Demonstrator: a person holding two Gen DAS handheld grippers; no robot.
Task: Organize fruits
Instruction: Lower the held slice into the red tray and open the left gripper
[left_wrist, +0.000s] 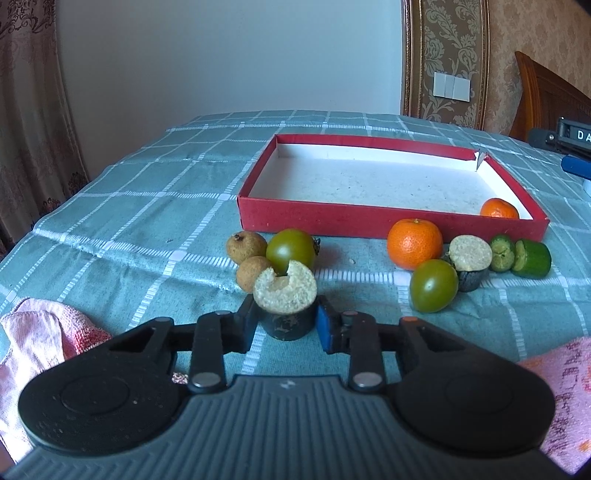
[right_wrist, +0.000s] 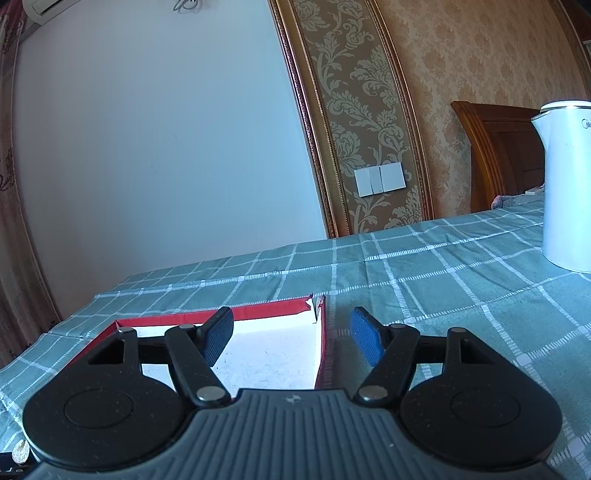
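Left wrist view, left tongs (left_wrist: 286, 325) clamping dark-skinned cut piece (left_wrist: 286, 295) (fruits nearby), right tongs (right_wrist: 291, 336) wide, empty.

Plain white wall (left_wrist: 221, 55), damask wallpaper panel (right_wrist: 351, 110), wooden headboard (right_wrist: 498, 155), patterned curtain (left_wrist: 22, 110), daylight.

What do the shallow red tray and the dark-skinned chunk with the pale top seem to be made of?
Shallow red tray: probably cardboard, matte red outside and white inside, its far corner split like torn card. Dark-skinned chunk: seemingly cut fruit or vegetable, since its pale top looks grainy and porous with a notch missing; which one is unclear.
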